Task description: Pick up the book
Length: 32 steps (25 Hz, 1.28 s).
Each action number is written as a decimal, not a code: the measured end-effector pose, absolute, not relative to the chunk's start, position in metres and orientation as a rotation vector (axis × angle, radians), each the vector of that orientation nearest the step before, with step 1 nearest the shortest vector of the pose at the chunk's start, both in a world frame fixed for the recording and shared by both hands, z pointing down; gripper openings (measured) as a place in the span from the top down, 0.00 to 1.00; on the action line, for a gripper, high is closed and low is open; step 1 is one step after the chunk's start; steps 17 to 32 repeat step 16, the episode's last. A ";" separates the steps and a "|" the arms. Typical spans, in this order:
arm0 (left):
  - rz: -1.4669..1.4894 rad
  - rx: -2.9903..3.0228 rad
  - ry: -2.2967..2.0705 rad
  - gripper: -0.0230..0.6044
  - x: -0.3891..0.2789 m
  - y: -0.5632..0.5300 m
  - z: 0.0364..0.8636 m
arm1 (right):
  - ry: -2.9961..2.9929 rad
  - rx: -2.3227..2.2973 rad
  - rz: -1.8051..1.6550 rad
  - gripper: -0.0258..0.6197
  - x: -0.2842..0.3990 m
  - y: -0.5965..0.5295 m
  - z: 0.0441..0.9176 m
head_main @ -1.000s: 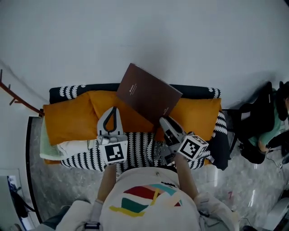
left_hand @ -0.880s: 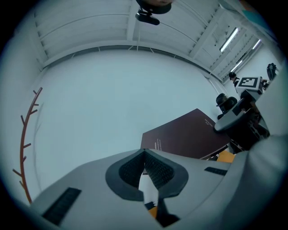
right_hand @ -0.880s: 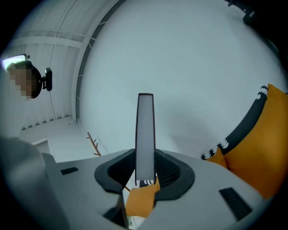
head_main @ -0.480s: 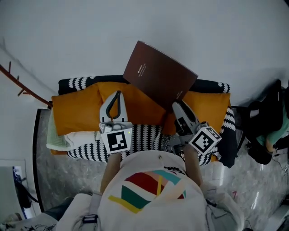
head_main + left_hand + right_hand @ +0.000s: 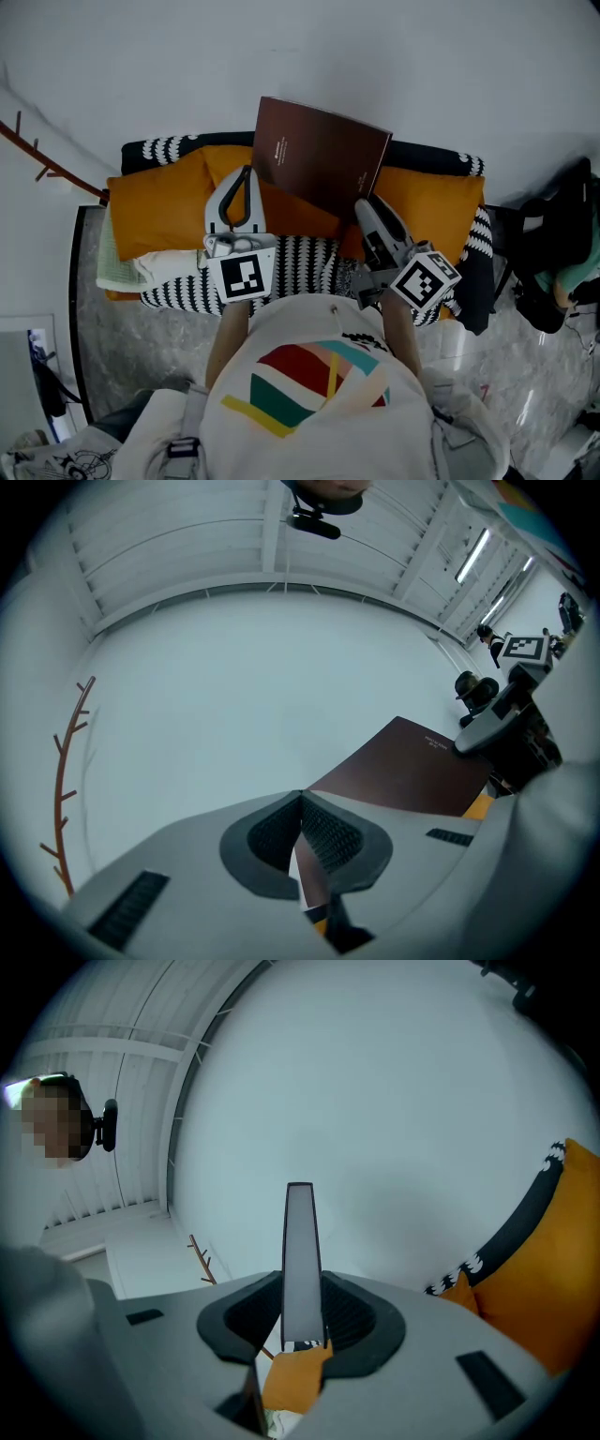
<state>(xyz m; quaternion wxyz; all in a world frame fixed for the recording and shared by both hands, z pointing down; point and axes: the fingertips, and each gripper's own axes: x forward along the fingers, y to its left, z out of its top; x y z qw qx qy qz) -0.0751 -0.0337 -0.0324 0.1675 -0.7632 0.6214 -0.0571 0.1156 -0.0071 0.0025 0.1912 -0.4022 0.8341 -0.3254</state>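
My right gripper (image 5: 367, 208) was clenched on the brown book (image 5: 319, 164), gripping it near its lower right corner. In the right gripper view the pads pressed on both covers, with the pale page edges standing upright between them. The book hung clear of the orange pillows (image 5: 155, 220), its front cover facing me against the white wall (image 5: 281, 56), tilted so one corner pointed up. My left gripper (image 5: 245, 173) was closed with its tips together and nothing between them, sitting just beside the book's left edge; I could not tell whether it touched. Below both tools lay the black-and-white patterned blanket (image 5: 305, 272), running across the front of the pillows.
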 end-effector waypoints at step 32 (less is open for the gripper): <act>-0.148 -2.145 1.802 0.95 -0.085 -0.026 -0.034 | 2.390 -1.109 -0.917 0.75 0.105 -0.001 0.007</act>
